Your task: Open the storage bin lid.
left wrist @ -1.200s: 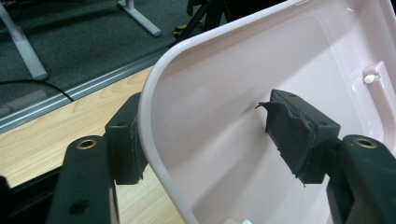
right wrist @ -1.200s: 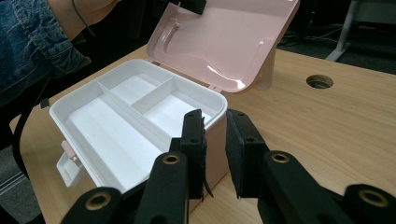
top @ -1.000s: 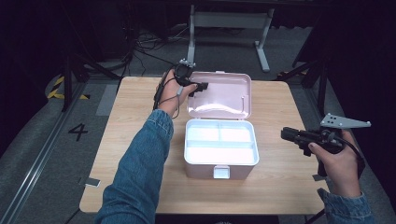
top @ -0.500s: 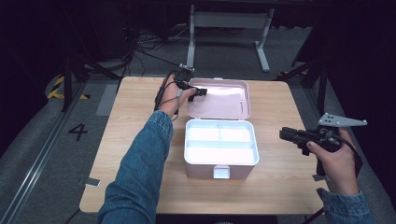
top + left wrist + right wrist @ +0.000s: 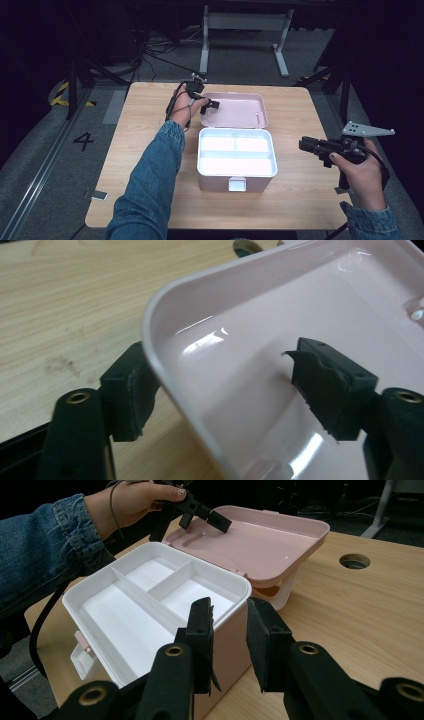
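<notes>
Dark room all round, cables and a grey stand on the floor beyond the wooden table (image 5: pixel 150 150). At the table's middle sits the pink box (image 5: pixel 235 175), open, its white tray (image 5: pixel 150 600) split into one long compartment and two smaller ones, latch tab on the near side. Its lid (image 5: pixel 235 110) lies thrown back on the far side, hollow side up. My left sleeve, blue denim, reaches across the table's left half to the lid's far left corner. My left gripper (image 5: pixel 209 104) straddles the lid's rim (image 5: pixel 165 375) there: one pad outside by the wood, the other inside the hollow, jaws apart with a gap on the inside pad, not pinching. They have just eased slightly narrower. My right gripper (image 5: pixel 306 145) hangs off the box's right side, well apart from it, jaws parted with nothing between, and just been widening.
</notes>
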A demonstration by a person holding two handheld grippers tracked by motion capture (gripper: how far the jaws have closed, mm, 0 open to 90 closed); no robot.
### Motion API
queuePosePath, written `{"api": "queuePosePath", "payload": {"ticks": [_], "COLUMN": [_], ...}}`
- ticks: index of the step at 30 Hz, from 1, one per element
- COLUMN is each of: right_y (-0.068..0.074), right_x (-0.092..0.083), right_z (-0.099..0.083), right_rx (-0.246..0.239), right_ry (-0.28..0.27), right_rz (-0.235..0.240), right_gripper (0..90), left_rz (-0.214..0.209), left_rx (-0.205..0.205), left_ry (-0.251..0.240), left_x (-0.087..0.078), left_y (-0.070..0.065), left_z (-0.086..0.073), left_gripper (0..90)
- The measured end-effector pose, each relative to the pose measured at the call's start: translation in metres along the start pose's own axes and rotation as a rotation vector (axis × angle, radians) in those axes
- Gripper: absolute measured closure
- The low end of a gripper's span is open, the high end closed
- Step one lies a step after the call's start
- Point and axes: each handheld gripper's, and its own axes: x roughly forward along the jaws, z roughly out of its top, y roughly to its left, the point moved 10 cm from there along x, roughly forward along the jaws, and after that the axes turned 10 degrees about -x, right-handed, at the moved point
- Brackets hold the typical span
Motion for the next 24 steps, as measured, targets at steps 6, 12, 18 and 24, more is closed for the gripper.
{"api": "queuePosePath", "payload": {"ticks": [6, 12, 18, 24], "right_y": [0.0, 0.003, 0.003, -0.005], "right_x": [0.001, 0.004, 0.009, 0.012], "right_z": [0.0, 0.003, 0.006, 0.007], "right_rx": [0.005, -0.009, -0.025, -0.022], "right_ry": [0.0, -0.001, 0.009, 0.023], "right_rz": [0.001, 0.006, 0.005, -0.016], "right_gripper": [72.7, 72.2, 71.1, 70.2], "left_rz": [0.046, 0.064, 0.026, -0.016], "left_rx": [0.022, 0.09, 0.153, 0.252], "left_ry": [-0.018, -0.08, -0.139, -0.2], "left_x": [-0.015, -0.06, -0.103, -0.158], "left_y": [0.008, -0.003, -0.032, -0.065], "left_z": [0.0, 0.001, -0.009, -0.034], "left_gripper": [30.6, 30.9, 30.7, 30.8]}}
